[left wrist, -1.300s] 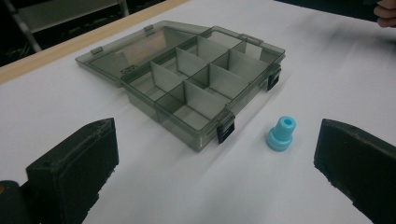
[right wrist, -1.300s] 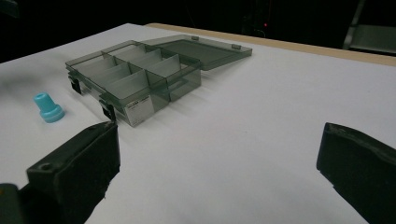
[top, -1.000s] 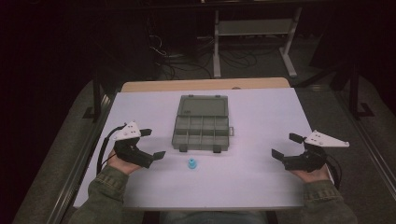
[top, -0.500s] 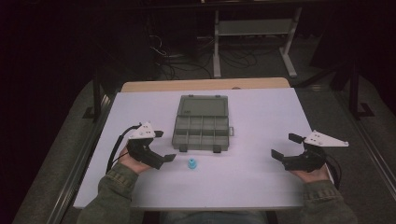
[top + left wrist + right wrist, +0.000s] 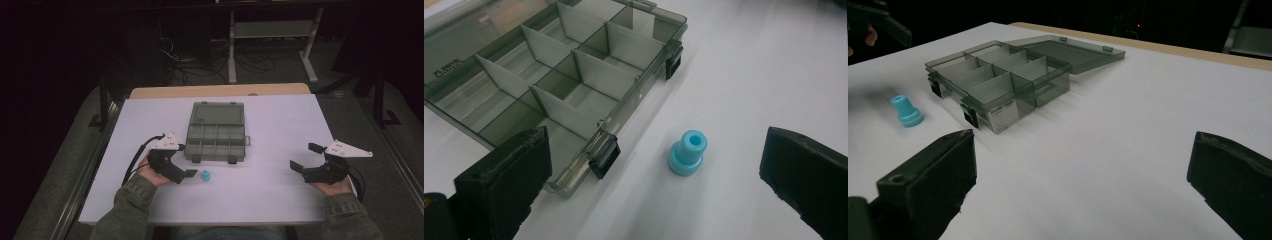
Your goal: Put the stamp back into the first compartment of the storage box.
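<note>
The left gripper (image 5: pixel 186 161) is held wide open, with nothing between its jaws, just beside the blue peg (image 5: pixel 687 153). The peg is stood upright on the white table (image 5: pixel 280 130), its long axis vertical: the wide round base is set down and the narrower hollow neck is pointed up. It is seen just in front of the near edge of the open grey box (image 5: pixel 216 135), apart from its black latches. The right gripper (image 5: pixel 303 156) is held open too, well apart to the right.
</note>
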The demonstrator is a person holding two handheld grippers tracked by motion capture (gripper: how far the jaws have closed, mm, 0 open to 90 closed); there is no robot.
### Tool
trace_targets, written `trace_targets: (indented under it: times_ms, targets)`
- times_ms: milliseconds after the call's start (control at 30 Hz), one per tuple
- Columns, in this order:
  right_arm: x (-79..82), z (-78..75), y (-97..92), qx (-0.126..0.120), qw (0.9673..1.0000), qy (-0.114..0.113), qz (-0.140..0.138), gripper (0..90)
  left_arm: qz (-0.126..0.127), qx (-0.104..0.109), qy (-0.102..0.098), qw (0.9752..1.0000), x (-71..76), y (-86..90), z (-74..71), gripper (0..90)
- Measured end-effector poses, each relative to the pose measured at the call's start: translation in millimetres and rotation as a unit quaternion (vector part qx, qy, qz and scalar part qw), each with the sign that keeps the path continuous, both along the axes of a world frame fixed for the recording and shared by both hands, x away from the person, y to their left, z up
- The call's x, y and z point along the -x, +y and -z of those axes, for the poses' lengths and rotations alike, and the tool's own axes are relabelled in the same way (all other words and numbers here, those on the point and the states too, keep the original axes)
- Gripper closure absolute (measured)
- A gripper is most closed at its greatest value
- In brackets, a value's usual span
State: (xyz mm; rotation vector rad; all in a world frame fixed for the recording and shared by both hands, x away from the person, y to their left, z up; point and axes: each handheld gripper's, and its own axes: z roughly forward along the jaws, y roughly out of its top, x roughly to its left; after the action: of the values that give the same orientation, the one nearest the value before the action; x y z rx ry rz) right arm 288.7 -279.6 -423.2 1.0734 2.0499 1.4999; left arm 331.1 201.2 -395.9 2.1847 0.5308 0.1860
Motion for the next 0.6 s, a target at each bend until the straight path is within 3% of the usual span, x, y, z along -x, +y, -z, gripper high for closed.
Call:
trace_targets:
  times_ms: [433, 600]
  targets:
    - [0.2, -0.1, 0.6, 0.001, 1.0, 0.0, -0.002, 0.0, 0.021, -0.028, 0.012, 0.9993, -2.9, -11.4, 8.3, 4.8]
    - [0.4, -0.2, 0.9, 0.0, 1.0, 0.0, -0.003, 0.0, 0.025, -0.025, 0.019, 0.9992, -3.0, -16.3, 11.4, 6.7]
